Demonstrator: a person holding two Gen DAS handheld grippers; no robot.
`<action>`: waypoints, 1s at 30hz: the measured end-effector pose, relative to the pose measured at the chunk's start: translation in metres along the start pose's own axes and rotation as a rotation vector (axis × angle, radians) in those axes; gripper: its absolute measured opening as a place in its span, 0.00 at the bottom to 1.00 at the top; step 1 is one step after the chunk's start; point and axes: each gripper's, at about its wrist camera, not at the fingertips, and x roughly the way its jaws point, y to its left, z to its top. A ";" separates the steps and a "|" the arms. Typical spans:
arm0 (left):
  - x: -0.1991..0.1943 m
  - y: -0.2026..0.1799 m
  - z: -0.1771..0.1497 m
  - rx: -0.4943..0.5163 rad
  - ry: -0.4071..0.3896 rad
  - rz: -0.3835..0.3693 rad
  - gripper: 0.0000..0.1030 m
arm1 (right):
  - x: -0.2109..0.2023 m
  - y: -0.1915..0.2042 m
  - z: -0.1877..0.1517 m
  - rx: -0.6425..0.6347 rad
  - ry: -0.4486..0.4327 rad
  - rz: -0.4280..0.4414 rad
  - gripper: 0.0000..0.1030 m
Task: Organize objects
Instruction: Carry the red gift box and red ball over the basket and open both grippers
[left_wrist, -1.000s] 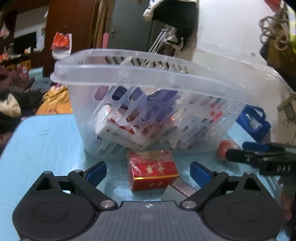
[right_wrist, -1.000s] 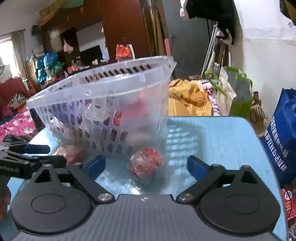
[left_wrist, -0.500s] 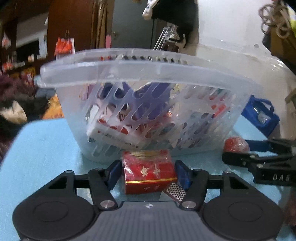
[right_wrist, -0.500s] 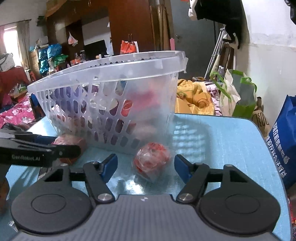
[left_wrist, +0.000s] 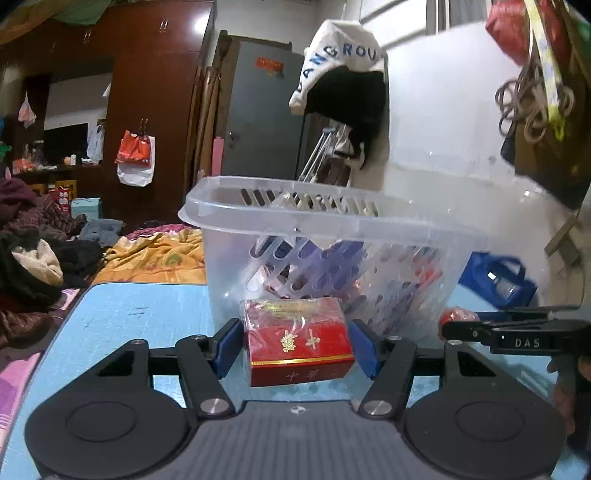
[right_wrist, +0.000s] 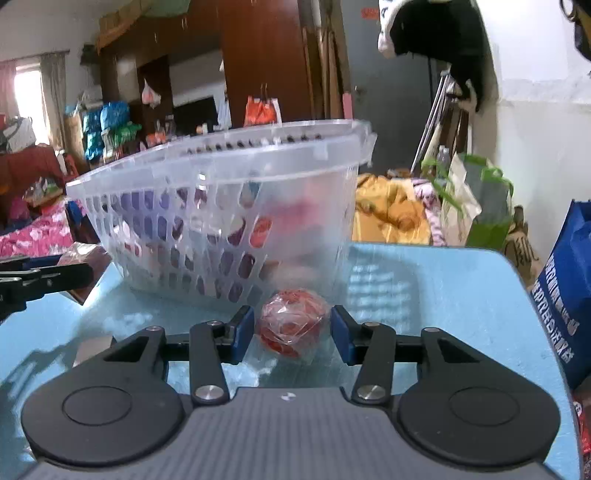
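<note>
A red box with gold lettering (left_wrist: 299, 341) hangs just above the blue table (left_wrist: 129, 314), and my left gripper (left_wrist: 293, 345) is shut on its two sides. Behind it stands a clear slotted basket (left_wrist: 332, 229) holding several items. In the right wrist view a red ball in clear wrap (right_wrist: 293, 321) rests on the table (right_wrist: 443, 288) in front of the basket (right_wrist: 221, 158). My right gripper (right_wrist: 291, 334) is closing around the ball, and a thin gap still shows at the left pad. In the left wrist view the right gripper (left_wrist: 517, 332) reaches in from the right, at the ball (left_wrist: 458, 317).
A blue bag (right_wrist: 565, 295) stands off the table's right edge, and a green-and-white bag (right_wrist: 472, 206) sits behind it. A small grey flat item (right_wrist: 92, 349) lies on the table at left. A hand (left_wrist: 565, 380) holds the right gripper. Bedding and clothes lie beyond the table.
The left jaws closed on the red box and raised it off the table, drawing back from the basket. The right jaws narrowed from wide apart to just beside the ball.
</note>
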 end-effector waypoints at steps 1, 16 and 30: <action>0.000 0.000 0.000 -0.007 -0.001 -0.006 0.64 | -0.003 0.001 -0.001 -0.003 -0.017 -0.003 0.48; -0.002 0.002 -0.001 -0.017 -0.063 -0.021 0.64 | -0.014 0.005 0.000 -0.016 -0.111 -0.024 0.48; -0.004 -0.001 -0.003 0.003 -0.073 -0.012 0.64 | -0.015 0.005 -0.003 -0.011 -0.121 -0.024 0.48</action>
